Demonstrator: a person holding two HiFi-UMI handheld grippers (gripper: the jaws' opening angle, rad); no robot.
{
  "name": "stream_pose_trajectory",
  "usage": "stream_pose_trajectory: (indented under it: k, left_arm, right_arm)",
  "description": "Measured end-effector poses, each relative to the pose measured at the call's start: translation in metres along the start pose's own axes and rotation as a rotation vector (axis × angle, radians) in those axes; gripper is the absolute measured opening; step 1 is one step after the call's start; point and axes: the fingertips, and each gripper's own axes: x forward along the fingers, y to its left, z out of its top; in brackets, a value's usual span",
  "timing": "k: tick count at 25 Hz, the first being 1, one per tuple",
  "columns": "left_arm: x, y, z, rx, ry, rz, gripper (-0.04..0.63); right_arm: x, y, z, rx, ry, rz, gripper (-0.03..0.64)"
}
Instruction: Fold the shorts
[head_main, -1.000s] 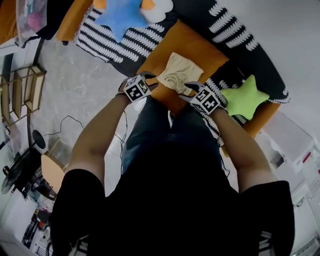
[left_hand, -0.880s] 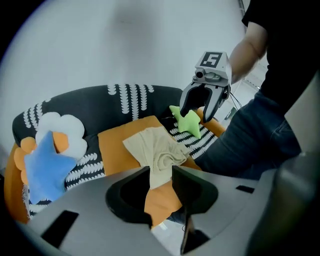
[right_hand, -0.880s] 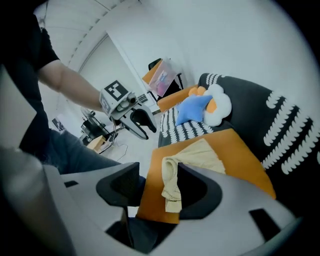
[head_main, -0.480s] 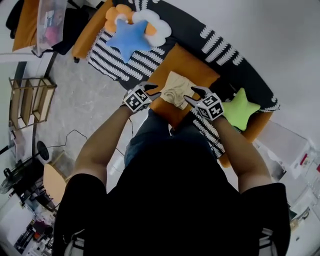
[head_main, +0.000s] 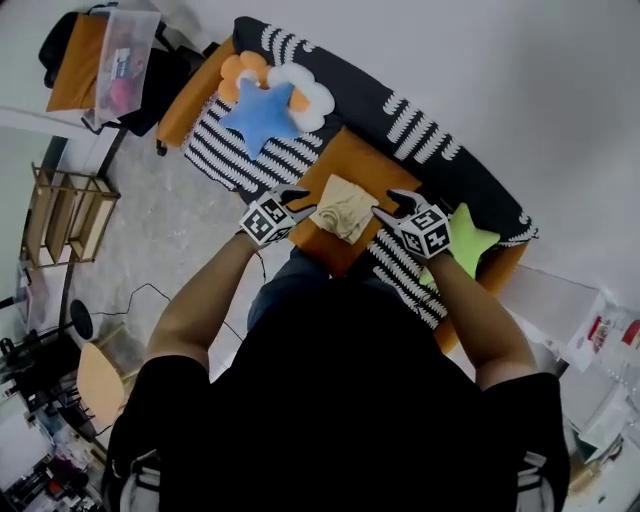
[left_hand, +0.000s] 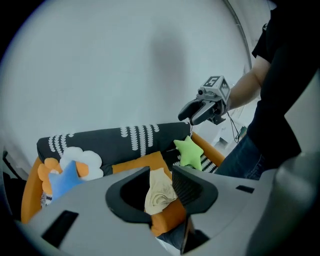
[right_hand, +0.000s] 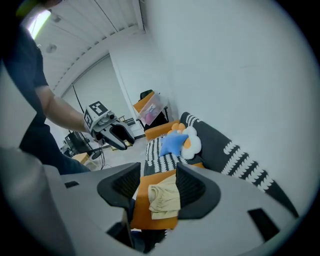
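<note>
Both my claws hang spread and empty above the folded shorts.
The beige folded shorts (head_main: 345, 207) lie flat on the orange square cushion (head_main: 352, 158), their edges inside its border with orange showing along the far and near sides. My left claw (head_main: 297, 197) hovers off the shorts' left edge, jaws apart, gripping nothing. My right claw (head_main: 393, 205) hovers off the right edge, jaws wide (they have just eased in a little, with nothing between them). Open air lies between the two claws. The lime-green star pillow (head_main: 465, 240) sits just beside my right claw; the blue star pillow (head_main: 262, 115) lies well apart, farther along the black sofa with white markings (head_main: 420, 130). Grey floor (head_main: 170, 210) opens to the left.
</note>
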Motion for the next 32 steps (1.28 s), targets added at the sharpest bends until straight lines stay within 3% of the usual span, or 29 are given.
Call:
stream_pose_trajectory:
  k: [5, 10, 19, 32]
  left_arm:
    - [-0.023, -0.010, 0.023, -0.031, -0.067, 0.056, 0.155]
    - [-0.035, -0.026, 0.034, -0.014, -0.083, 0.092, 0.155]
    - [-0.049, -0.039, 0.055, -0.053, -0.163, 0.181, 0.161]
    - [-0.060, -0.041, 0.062, -0.128, -0.240, 0.266, 0.192]
  right_arm:
    - [-0.035, -0.008, 0.012, -0.011, -0.034, -0.047, 0.227]
    - [-0.065, -0.014, 0.021, 0.007, -0.088, -0.074, 0.216]
    - [-0.105, -0.025, 0.014, 0.021, -0.133, -0.129, 0.201]
    - [-0.126, -0.025, 0.022, 0.026, -0.182, -0.149, 0.184]
